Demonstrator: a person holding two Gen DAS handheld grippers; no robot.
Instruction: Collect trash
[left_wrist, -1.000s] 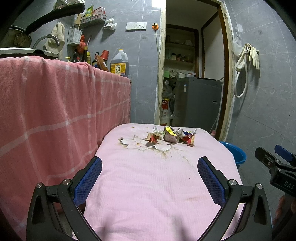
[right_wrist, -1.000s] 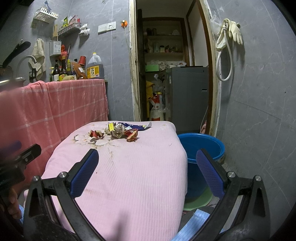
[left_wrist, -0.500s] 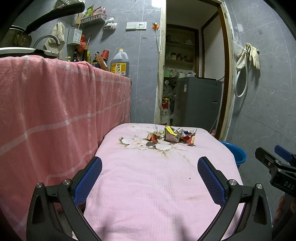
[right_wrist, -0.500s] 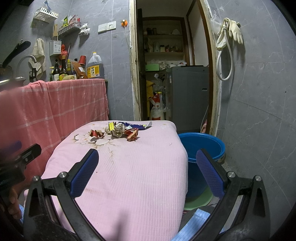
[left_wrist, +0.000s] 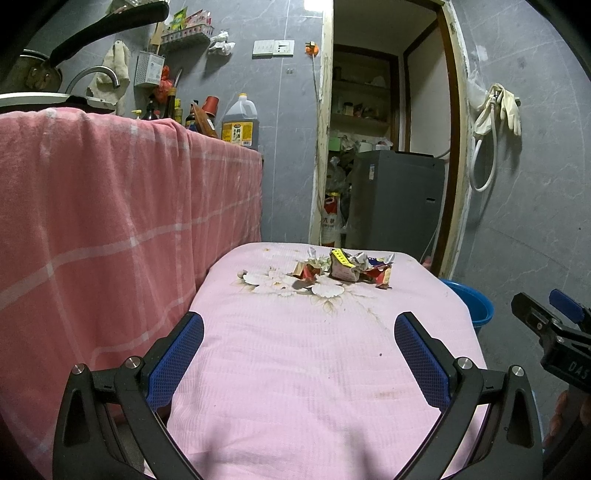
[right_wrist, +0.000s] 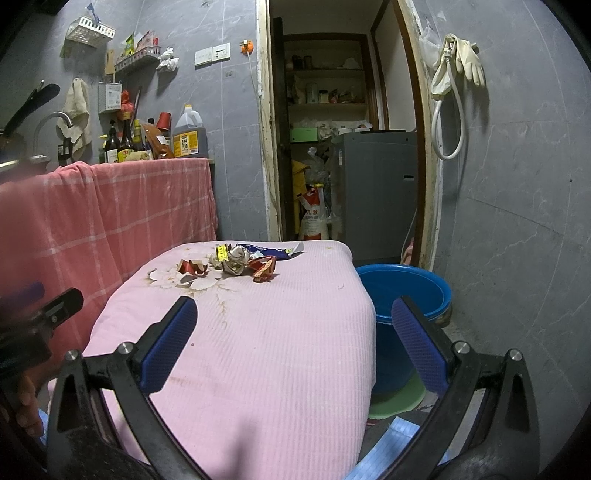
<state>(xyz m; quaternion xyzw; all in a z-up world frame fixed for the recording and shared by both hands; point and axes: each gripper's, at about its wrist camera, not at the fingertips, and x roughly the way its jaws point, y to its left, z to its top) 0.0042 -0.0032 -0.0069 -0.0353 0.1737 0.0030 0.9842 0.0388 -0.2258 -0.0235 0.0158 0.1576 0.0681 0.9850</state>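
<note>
1. The left gripper (left_wrist: 299, 354) is hovering over the near end of the pink-covered tabletop (left_wrist: 314, 369), fingers spread wide, holding nothing.
2. The right gripper (right_wrist: 295, 343) is likewise gaping empty.
3. The crumpled trash (right_wrist: 240, 260) is lying at the far end, with the blue bucket (right_wrist: 406, 291) sitting beside the tabletop.
</note>
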